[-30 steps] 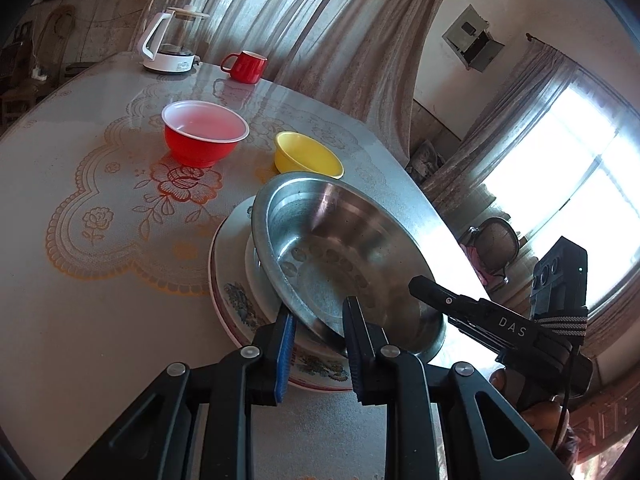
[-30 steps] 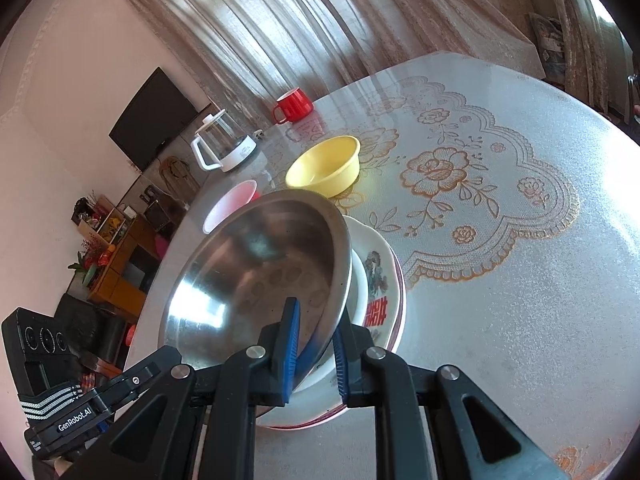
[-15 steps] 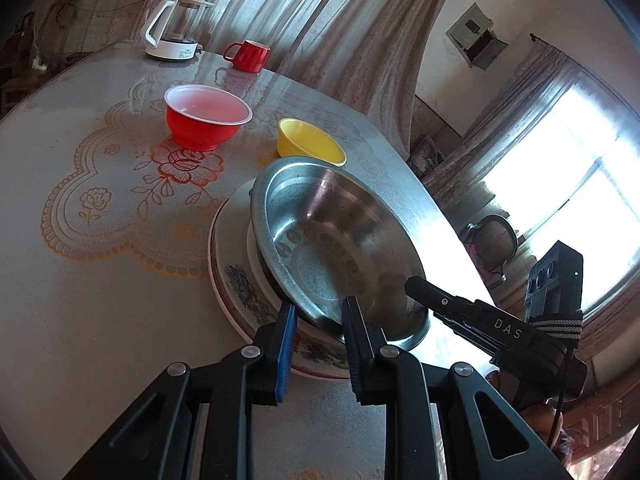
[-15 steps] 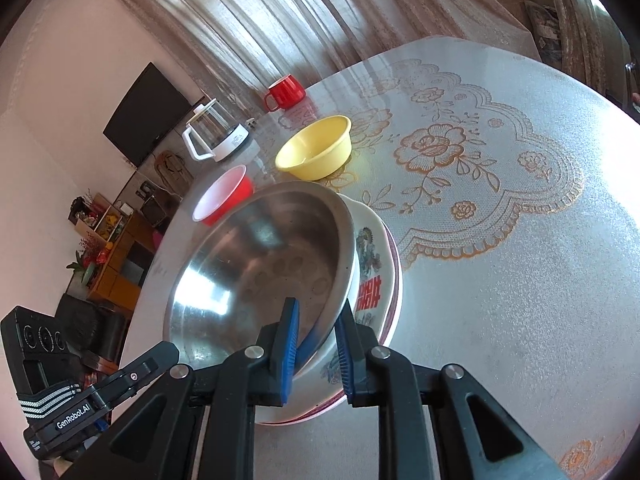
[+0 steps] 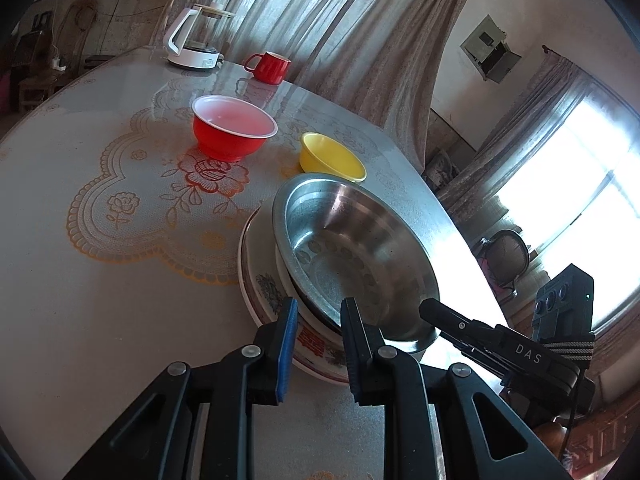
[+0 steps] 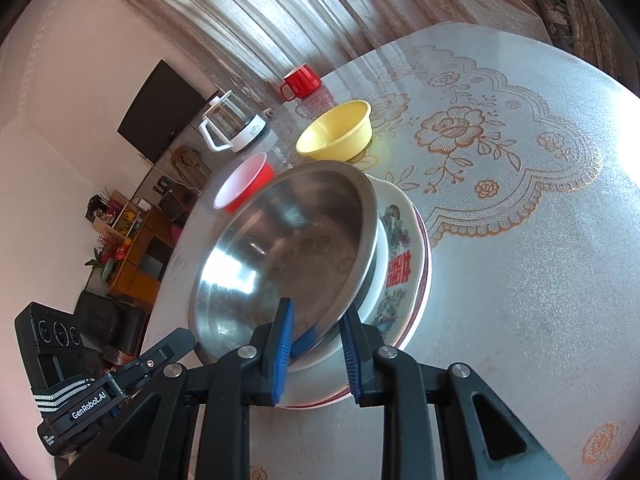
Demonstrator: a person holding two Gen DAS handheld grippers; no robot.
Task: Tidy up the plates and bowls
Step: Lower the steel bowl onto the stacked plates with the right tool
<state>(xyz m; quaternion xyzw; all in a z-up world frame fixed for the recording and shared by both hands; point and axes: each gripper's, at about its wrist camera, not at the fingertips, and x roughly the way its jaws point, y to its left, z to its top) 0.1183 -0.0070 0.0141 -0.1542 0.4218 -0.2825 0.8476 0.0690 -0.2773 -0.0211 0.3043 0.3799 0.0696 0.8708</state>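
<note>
A steel bowl (image 5: 352, 248) (image 6: 288, 248) sits in a white dish on a flowered plate (image 5: 260, 268) (image 6: 404, 264). My left gripper (image 5: 318, 312) is shut on the bowl's near rim, which crosses slantwise between its pads, one finger inside the bowl and one outside. My right gripper (image 6: 316, 316) straddles the opposite rim. Its jaws are opening, and the right-hand pad stands clear of the metal. A red bowl (image 5: 232, 132) (image 6: 244, 184) and a yellow bowl (image 5: 332, 156) (image 6: 336, 132) stand apart on the table beyond the stack.
A red mug (image 5: 270, 67) and a glass kettle (image 5: 196, 36) stand at the far end of the table (image 5: 80, 280), near the curtain. The table's edge runs close behind the stack on the window side. A lace-patterned cloth covers the top.
The steel bowl has come down from a tilted, raised pose to lie flatter in the stack. The right gripper's jaws have spread apart; the left jaws look unchanged.
</note>
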